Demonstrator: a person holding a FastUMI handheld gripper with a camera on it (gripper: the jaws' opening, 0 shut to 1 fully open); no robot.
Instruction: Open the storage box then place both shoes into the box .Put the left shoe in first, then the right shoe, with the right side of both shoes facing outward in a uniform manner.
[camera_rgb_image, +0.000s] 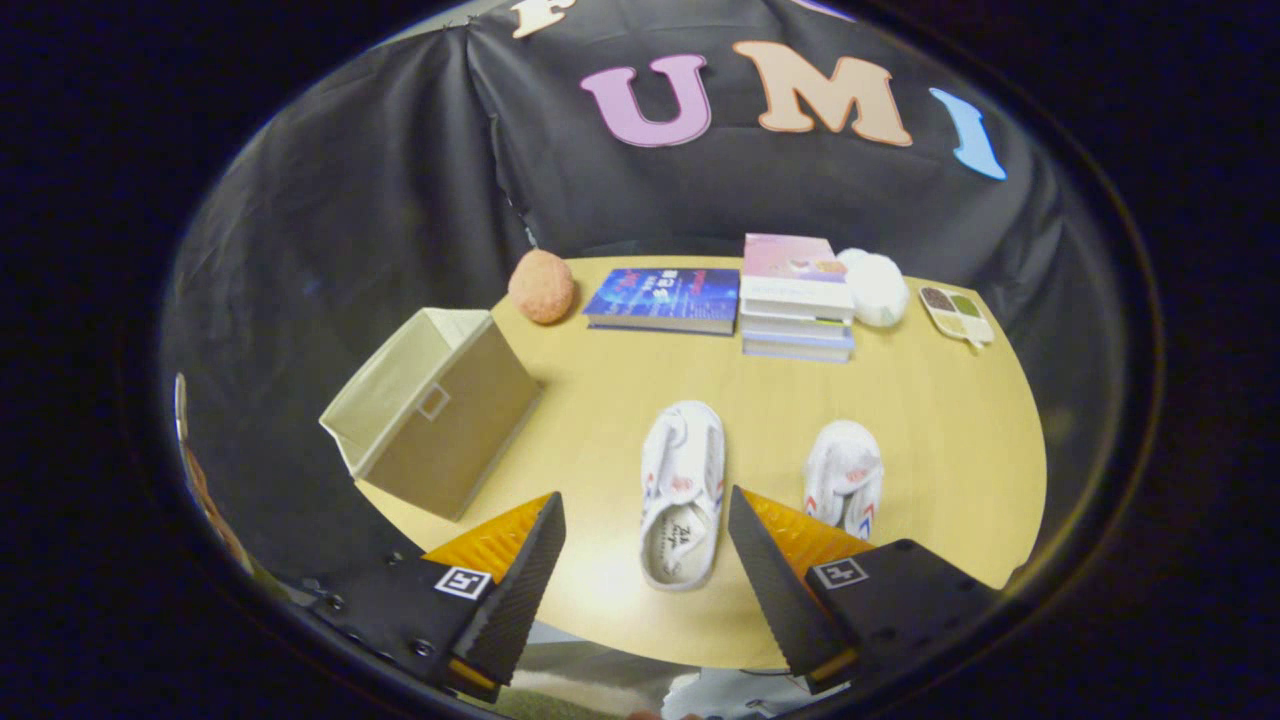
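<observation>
Your hand-held gripper (645, 560) sits low in the frame with its fingers spread wide and nothing between the pads; it holds nothing. Just ahead, in the gap between the fingers, lies the nearer shoe (683, 492), its long axis running away from you, heel opening toward you and toe pointing to the far wall. The second shoe (846, 473) lies beside it to the right, just past the right finger, roughly parallel. The storage box (440, 415) stands to the upper left of the left finger, near the left edge of the surface (930, 400), tipped so its opening faces left. Books (797, 297) and small items line the far edge, well apart. Bare room lies between shoes and box.
</observation>
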